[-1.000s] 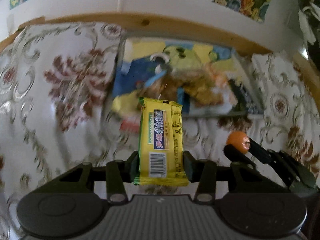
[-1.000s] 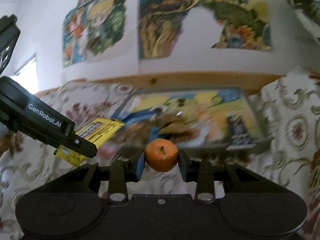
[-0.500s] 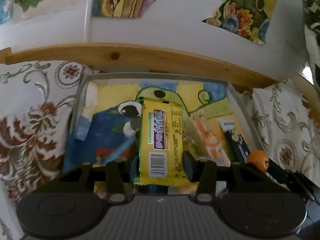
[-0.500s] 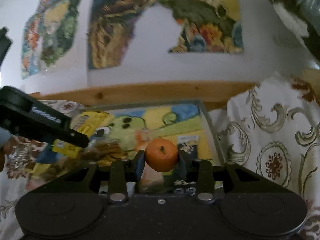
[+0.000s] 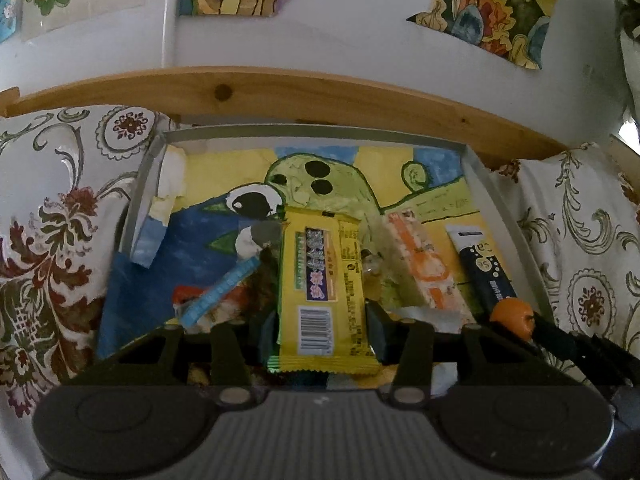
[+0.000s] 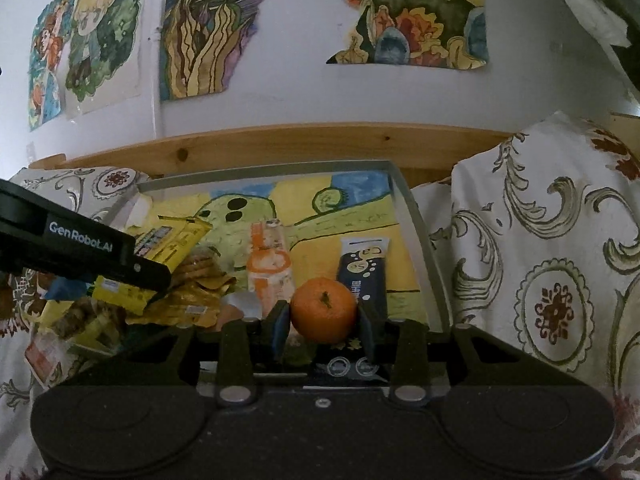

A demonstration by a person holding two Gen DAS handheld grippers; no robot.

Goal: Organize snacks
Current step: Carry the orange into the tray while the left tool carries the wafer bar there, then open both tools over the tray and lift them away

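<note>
Left gripper clamps the yellow bar over the tray; right gripper pinches the orange near the tray's front right. Risks: orange rolls once released; bar lands on the piled snacks and slides.

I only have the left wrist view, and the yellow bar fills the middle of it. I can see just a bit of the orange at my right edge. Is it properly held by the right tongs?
Observer: Yes. The right wrist view shows the orange squarely between both pads of the right tongs, with its stalk end facing the camera.
Operator: What lies just beyond it?
Observer: The dark blue packet, lying lengthwise beside the tray's right rim.
Operator: And what's behind my bar?
Observer: Seen from the right, the yellow bar in the left tongs hangs above a heap of crumpled gold wrappers and biscuits.
</note>
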